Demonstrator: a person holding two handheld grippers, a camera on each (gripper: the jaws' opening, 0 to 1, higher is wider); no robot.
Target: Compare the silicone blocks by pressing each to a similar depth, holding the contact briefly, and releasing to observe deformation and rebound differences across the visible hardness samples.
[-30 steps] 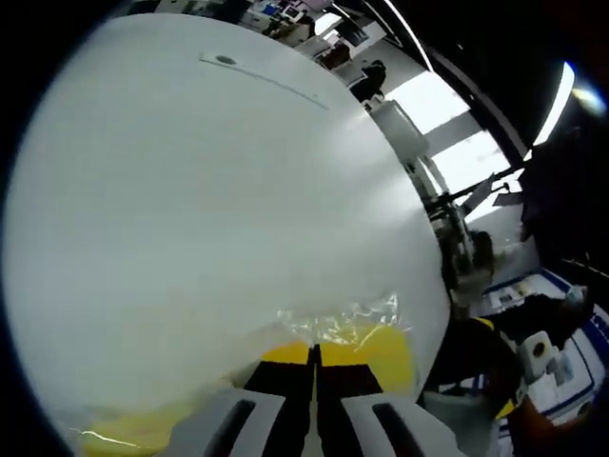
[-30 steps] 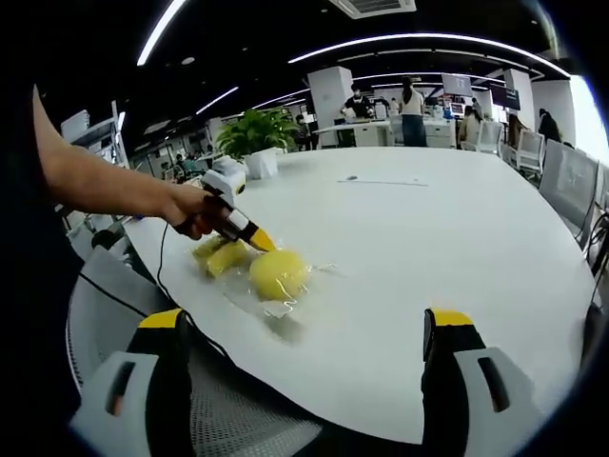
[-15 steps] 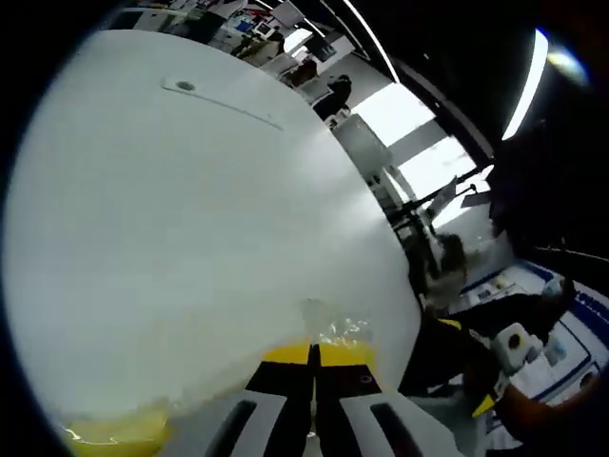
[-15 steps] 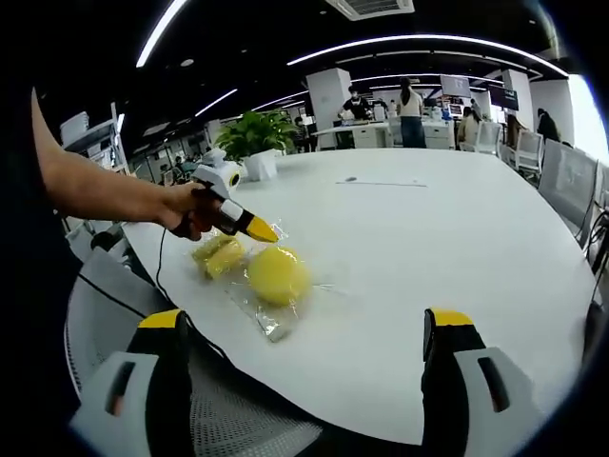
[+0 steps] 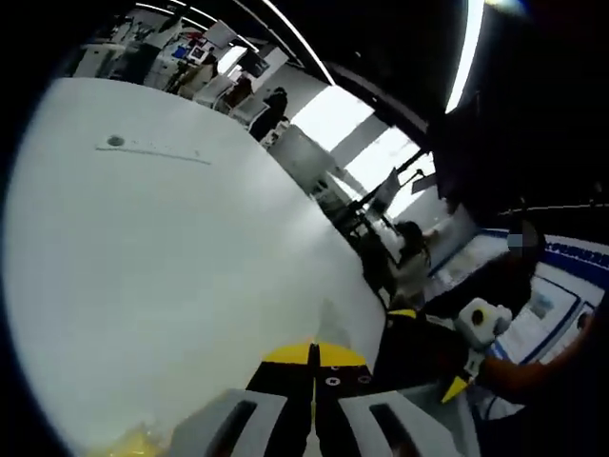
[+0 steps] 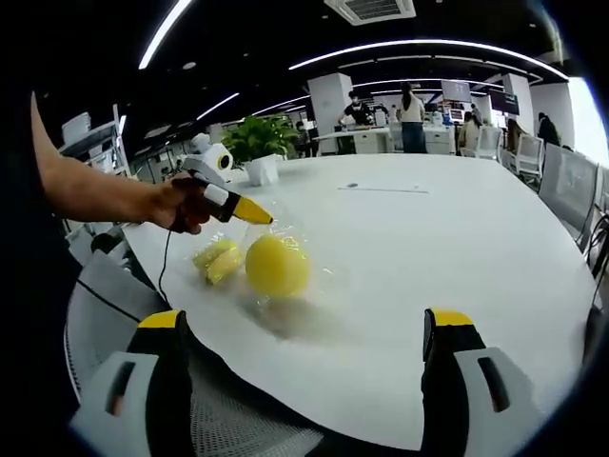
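Note:
A round yellow silicone sample (image 6: 276, 265) hangs in a clear bag just above the white table (image 6: 428, 228), with its shadow below it. My left gripper (image 6: 265, 220), held by a hand, is shut on the bag's top edge. Two yellow blocks (image 6: 217, 259) lie on the table to the left of the round sample. In the left gripper view my left gripper (image 5: 314, 354) shows its jaws pressed together over the table (image 5: 143, 257), with a bit of yellow (image 5: 133, 443) at the lower left. My right gripper (image 6: 306, 324) stands wide open near the table's front edge, holding nothing; the left gripper view catches my right gripper (image 5: 430, 352) past the table edge.
A potted plant (image 6: 257, 138) stands at the table's far left. A grey mesh chair (image 6: 238, 419) sits under the near edge, and more chairs (image 6: 571, 181) line the right side. A small dark port (image 6: 352, 186) marks the table's middle. People stand at desks far behind.
My left gripper has risen, taking the bag with it, so the round sample has lifted off the table. The yellow blocks stay down. My right gripper has not moved.

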